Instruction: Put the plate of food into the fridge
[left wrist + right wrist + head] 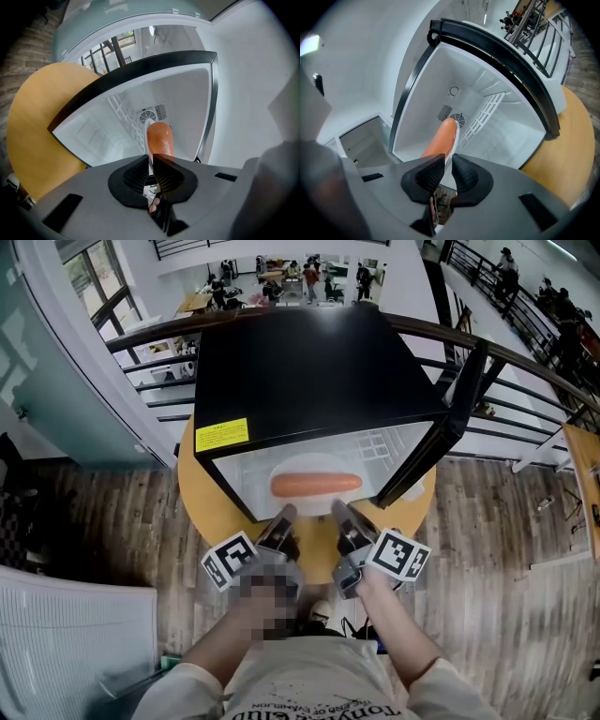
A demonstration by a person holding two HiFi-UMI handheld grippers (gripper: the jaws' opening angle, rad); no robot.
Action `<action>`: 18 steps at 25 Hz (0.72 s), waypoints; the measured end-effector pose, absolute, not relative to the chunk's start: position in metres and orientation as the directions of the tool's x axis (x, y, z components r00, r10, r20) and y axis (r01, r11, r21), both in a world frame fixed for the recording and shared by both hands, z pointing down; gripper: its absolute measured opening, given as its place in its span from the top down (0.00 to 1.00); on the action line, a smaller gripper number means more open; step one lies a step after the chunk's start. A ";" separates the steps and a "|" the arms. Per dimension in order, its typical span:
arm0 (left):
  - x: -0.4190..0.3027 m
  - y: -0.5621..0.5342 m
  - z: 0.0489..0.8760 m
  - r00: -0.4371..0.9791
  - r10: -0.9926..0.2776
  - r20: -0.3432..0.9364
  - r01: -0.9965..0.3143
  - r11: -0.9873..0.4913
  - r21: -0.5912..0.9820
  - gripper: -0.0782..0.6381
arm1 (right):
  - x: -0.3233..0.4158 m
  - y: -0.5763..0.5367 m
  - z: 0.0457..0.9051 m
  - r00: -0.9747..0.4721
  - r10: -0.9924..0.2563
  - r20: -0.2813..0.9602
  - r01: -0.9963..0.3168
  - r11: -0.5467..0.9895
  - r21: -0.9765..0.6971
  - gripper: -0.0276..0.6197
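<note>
Left hand-held gripper (284,517) and right hand-held gripper (341,514) each pinch the near rim of the plate (314,465); I see its sausage (316,485) at the open fridge's (309,362) mouth.

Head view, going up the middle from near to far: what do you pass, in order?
left gripper and right gripper side by side, each clamped on the plate's near rim → plate carrying a sausage → open fridge → railing

Bright daylight, strong fisheye distortion, sharp focus
</note>
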State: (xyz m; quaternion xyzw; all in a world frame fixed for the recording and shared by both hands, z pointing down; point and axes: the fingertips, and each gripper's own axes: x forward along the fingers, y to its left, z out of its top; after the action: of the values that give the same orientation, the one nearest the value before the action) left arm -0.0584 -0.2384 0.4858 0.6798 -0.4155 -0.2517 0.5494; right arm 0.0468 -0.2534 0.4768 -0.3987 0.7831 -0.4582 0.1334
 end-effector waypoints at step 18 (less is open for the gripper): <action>-0.064 -0.297 0.490 0.459 -0.876 0.149 -0.294 0.009 0.956 0.83 | 0.042 -0.317 0.480 -0.636 -0.750 0.181 -0.516 0.239 -0.822 0.86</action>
State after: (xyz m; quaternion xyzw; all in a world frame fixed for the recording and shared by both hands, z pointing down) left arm -0.0635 -0.2974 0.4896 0.6526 -0.4483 -0.2640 0.5508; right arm 0.0419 -0.3173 0.4796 -0.4076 0.7769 -0.4629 0.1265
